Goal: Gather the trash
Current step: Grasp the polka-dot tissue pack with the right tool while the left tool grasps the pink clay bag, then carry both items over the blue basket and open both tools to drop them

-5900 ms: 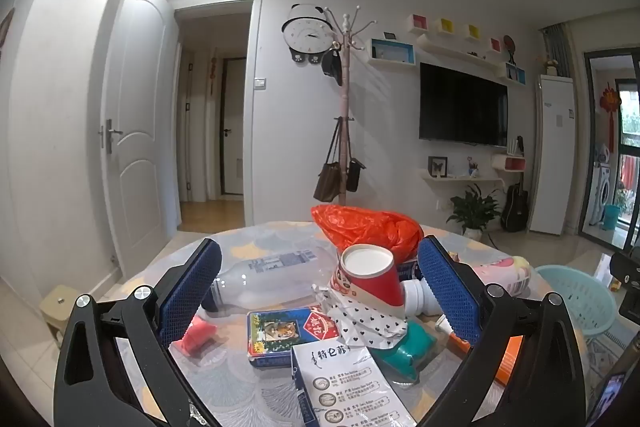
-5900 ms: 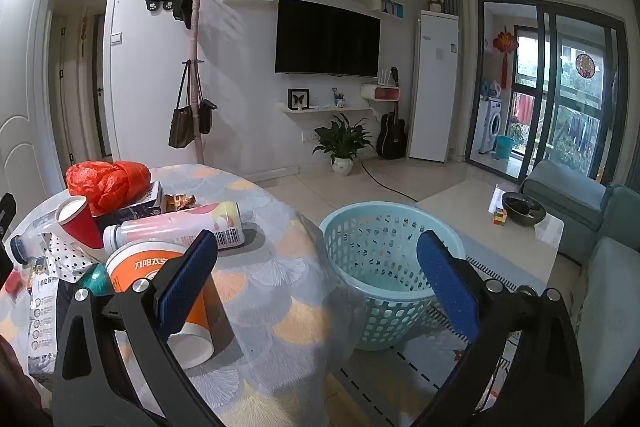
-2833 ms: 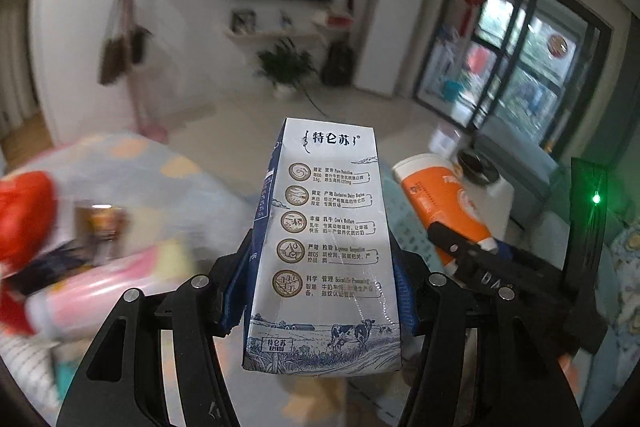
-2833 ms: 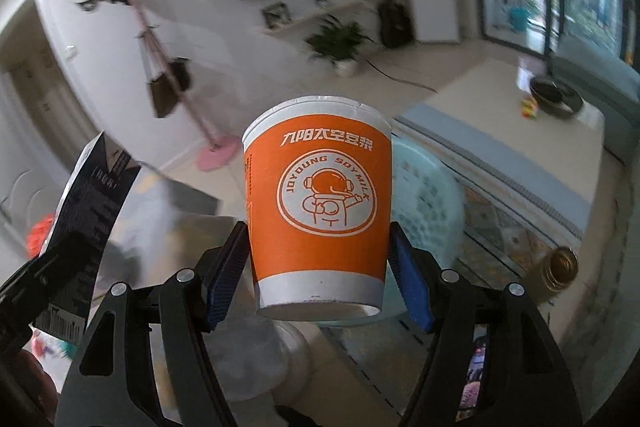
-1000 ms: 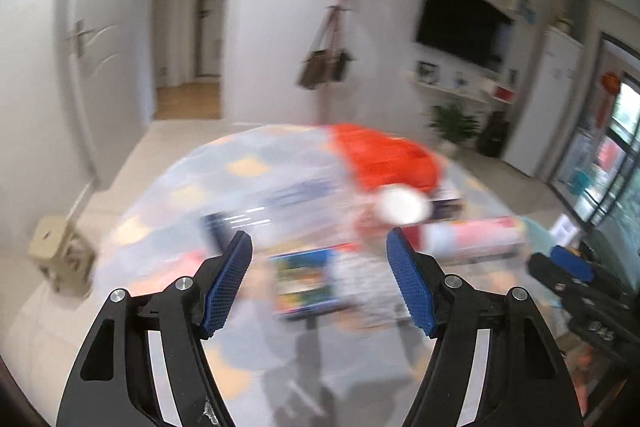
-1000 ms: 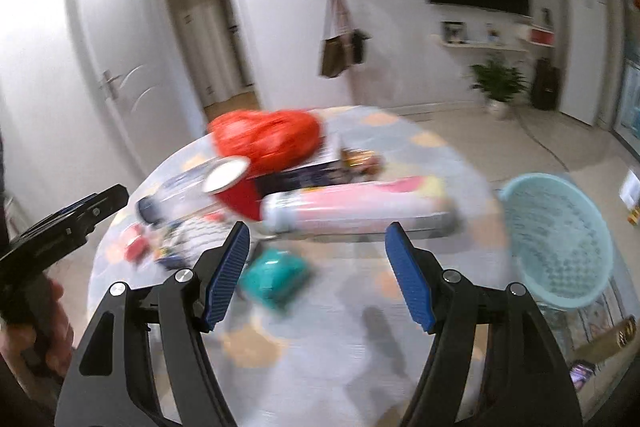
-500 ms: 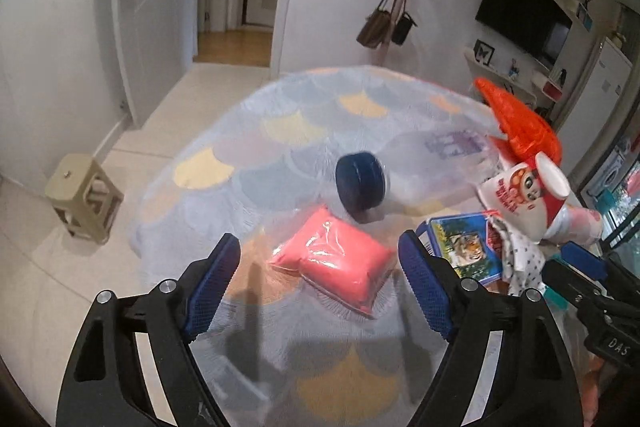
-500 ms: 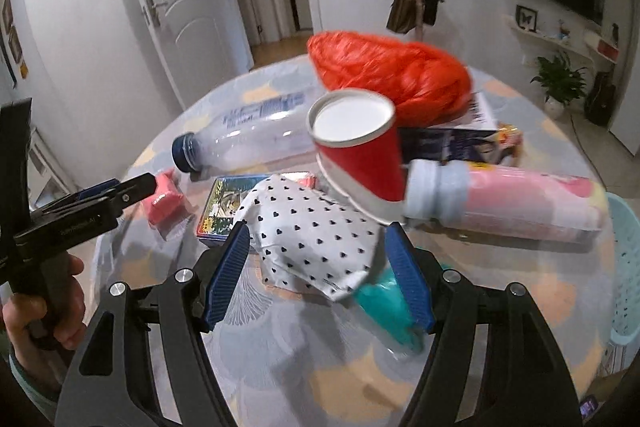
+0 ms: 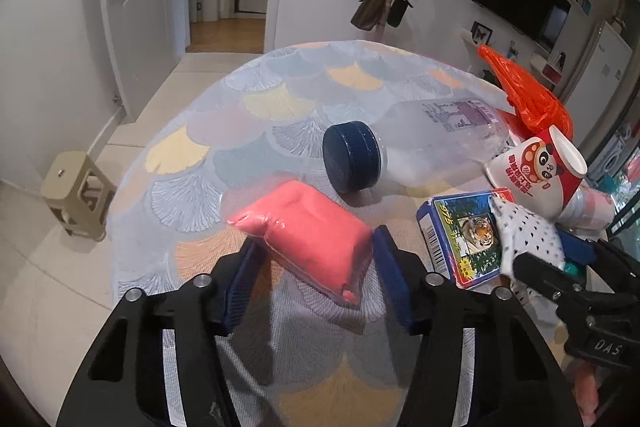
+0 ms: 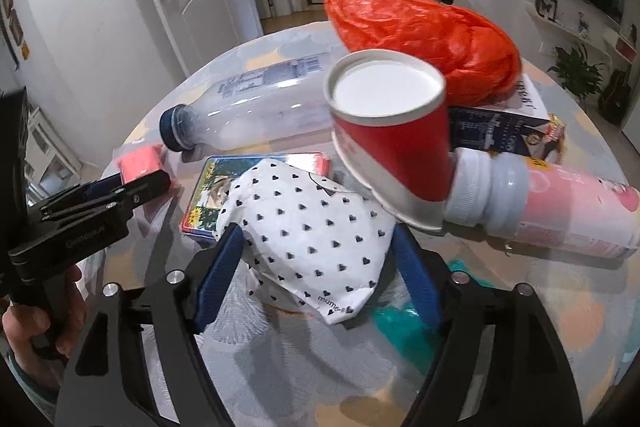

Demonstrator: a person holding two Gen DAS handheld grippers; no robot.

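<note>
The left gripper (image 9: 316, 279) had its pads against both sides of the pink packet (image 9: 308, 243), near the table's (image 9: 280, 99) left edge. The right gripper (image 10: 316, 267) stood wide around the heart-print bag (image 10: 308, 227), which lay near the table's middle beside the red cup (image 10: 392, 131).

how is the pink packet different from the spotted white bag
The pink packet is plain pink, small and blocky; the white bag is bigger, crumpled and printed with dark hearts. The packet lies apart from the pile; the bag leans against the red cup. Each sits between a gripper's fingers: left gripper, right gripper.
</note>
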